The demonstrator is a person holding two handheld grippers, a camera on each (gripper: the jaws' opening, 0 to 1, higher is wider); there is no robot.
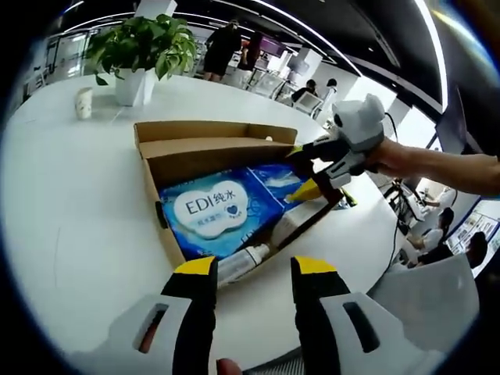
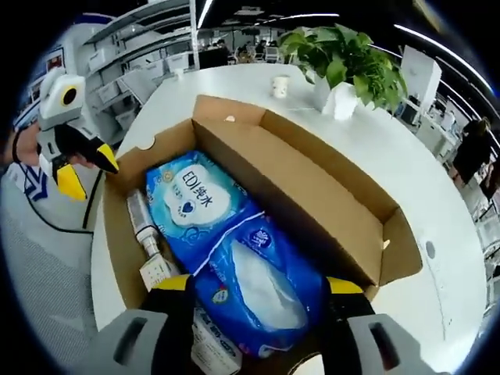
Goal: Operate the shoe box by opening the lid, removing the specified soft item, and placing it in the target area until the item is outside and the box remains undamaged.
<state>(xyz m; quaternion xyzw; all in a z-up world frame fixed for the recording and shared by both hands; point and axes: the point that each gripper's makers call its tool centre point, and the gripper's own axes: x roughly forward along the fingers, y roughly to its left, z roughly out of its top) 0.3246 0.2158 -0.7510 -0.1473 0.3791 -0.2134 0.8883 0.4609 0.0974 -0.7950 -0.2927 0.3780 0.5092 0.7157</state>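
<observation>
On the white bench (image 1: 70, 234), the shoe box (image 1: 207, 148) was seen lying open, its lid (image 2: 328, 187) folded back and standing along the far side. Inside the box, a blue soft pack of wet wipes (image 1: 219, 209) printed with "EDI" was laid flat, and a second blue pack (image 2: 262, 285) with a pale window was laid just beside it, touching it end to end. A white tube (image 1: 242, 262) and a small white carton (image 2: 156, 272) were lodged between the packs and the near wall of the box.

The right claw (image 2: 258, 293) was held spread, its yellow-tipped black jaws set to either side of the second blue pack at the box's end; whether the pads were touching the pack could not be told. In the left gripper view the same claw (image 1: 316, 173) was seen reaching into the box from the right, with a bare forearm (image 1: 445, 164) behind it.

The left claw (image 1: 254, 269) was held spread too, with nothing between its jaws, poised above the bench just outside the box's near wall. In the right gripper view it (image 2: 78, 168) was seen off the box's corner.

Farther back on the bench, a potted plant (image 1: 141, 47) in a white pot and a paper cup (image 1: 83, 101) were stood well apart from the box. Beyond the bench, people (image 1: 223, 47) and office desks were seen.
</observation>
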